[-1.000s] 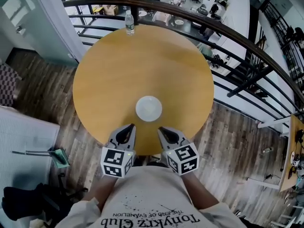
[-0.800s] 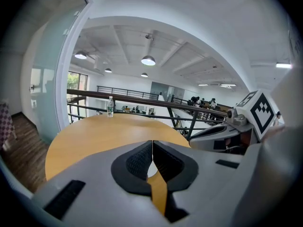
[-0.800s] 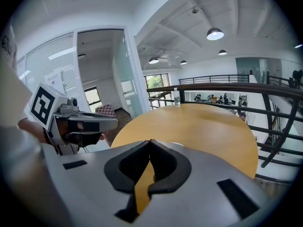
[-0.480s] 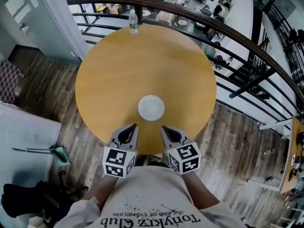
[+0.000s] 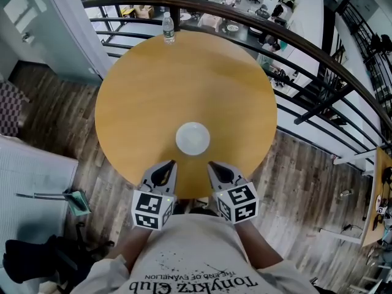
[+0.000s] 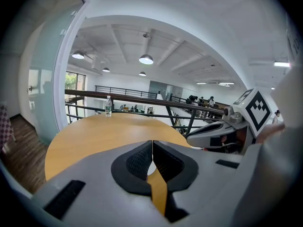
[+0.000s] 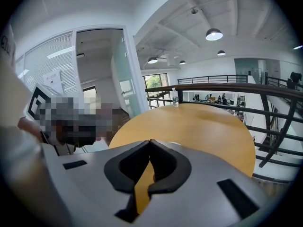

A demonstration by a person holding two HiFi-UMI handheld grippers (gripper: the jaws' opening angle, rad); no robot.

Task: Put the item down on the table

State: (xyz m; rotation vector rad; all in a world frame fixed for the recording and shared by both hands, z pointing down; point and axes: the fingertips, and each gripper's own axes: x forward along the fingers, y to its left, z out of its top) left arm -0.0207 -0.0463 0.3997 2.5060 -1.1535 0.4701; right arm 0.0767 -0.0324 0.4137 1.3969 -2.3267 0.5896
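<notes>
Left gripper (image 5: 165, 166) (image 6: 152, 144): jaws pressed together with nothing between them; it hovers at the near rim of the table, just short of the dish.
Right gripper (image 5: 214, 166) (image 7: 150, 143): jaws likewise closed and empty, beside the left one at the same rim.
White round dish (image 5: 192, 138): lies flat on the round wooden table (image 5: 184, 81), on its near half, just ahead of both jaw tips and touching neither.
Water bottle (image 5: 167, 28) (image 6: 108, 106) (image 7: 175, 100): upright at the far edge, by the dark railing (image 5: 294, 40).
Change since half a second ago: both grippers sit in the same spots; dish and bottle show slightly further left in the head view, as does the table, so they have not moved on it.
</notes>
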